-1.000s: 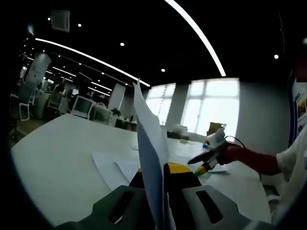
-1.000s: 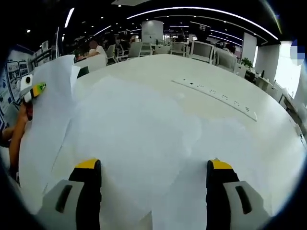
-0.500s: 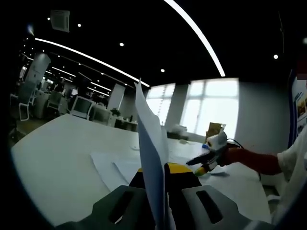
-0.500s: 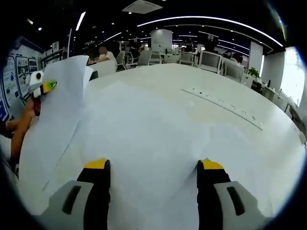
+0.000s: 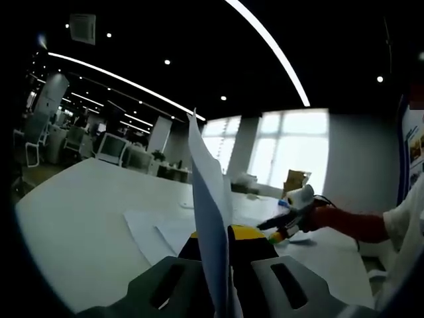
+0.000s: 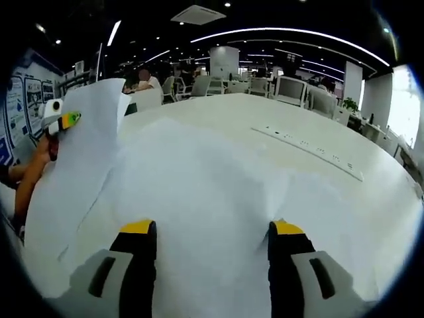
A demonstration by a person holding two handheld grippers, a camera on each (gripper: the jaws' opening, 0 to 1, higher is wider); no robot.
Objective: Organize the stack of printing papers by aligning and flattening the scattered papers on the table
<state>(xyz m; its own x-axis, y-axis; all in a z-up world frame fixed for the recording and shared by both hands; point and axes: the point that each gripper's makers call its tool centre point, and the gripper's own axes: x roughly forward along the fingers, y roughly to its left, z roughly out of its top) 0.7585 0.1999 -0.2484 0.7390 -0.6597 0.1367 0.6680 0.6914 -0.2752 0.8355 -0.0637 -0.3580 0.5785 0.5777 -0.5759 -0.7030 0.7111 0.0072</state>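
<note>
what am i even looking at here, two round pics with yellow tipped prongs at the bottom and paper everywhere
A person holds a hand-worked gripper in each hand, and a fisheye camera rides on each, hence the round pictures. The prongs are each gripper's own two jaws.

In the left gripper view, the left gripper is shut on a sheet of paper, held up edge-on. The right gripper shows further off, on a red-sleeved arm.

In the right gripper view, the right gripper hangs open over loose sheets spread on a white table. At left the raised sheet shows again, with the left gripper behind it. A power strip lies on the table.
</note>
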